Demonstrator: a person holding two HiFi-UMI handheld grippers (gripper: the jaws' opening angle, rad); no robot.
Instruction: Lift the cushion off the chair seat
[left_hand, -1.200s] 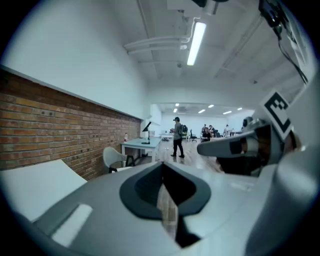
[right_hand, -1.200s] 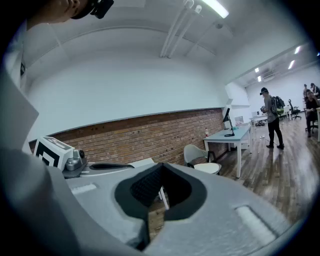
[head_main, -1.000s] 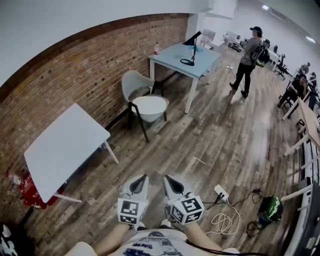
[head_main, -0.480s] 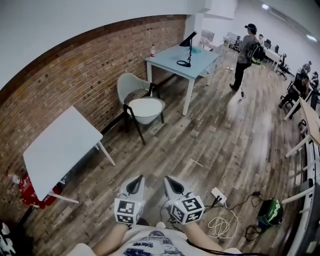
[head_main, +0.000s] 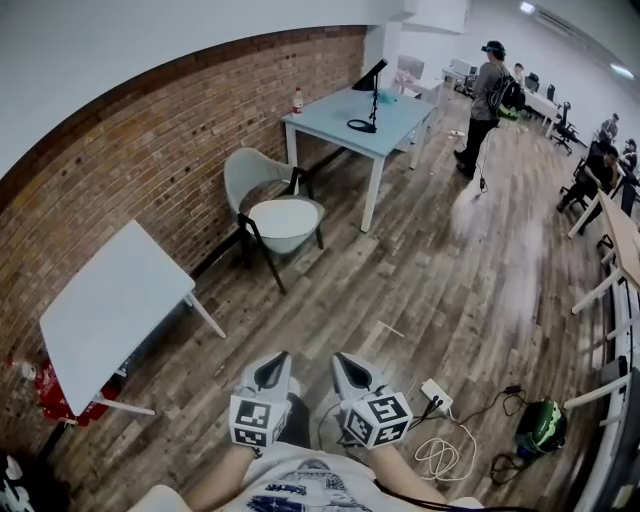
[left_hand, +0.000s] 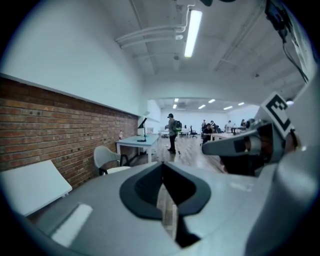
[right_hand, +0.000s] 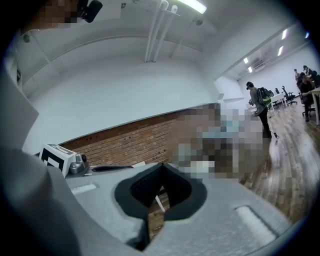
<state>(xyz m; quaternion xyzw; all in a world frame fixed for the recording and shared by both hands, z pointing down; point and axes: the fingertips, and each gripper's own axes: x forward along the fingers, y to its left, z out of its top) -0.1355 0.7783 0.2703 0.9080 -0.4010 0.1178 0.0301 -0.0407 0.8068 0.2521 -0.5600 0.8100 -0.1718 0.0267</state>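
Standing well apart from the work, the person holds both tools low and close to the body. The left gripper (head_main: 276, 368) and the right gripper (head_main: 347, 370) sit side by side, each with its jaws pressed together and nothing between them. The white cushion (head_main: 283, 218) lies on the seat of a grey shell chair (head_main: 243, 172) far ahead by the brick wall (head_main: 150, 140). The chair is between the white table (head_main: 105, 305) at near left and the light-blue table (head_main: 355, 118) farther off.

No step of the lift looks begun; an approach across the wooden floor (head_main: 400, 270) comes first.

Several things could spoil it:
- If the jaws arrive at the seat closed as they are, they would probably only shove the cushion, sliding it toward the backrest or off the edge.
- The cushion looks soft, so a pinch on one rim alone may fold it and let it slip out. A grip on opposite sides seems safer.
- The chair looks light, and a dragging pull rather than a straight lift could tip or skid it.
- The power strip (head_main: 436, 393) and the coiled cable (head_main: 445, 452) lie on the floor at near right, so a path veering that way risks a snag underfoot.
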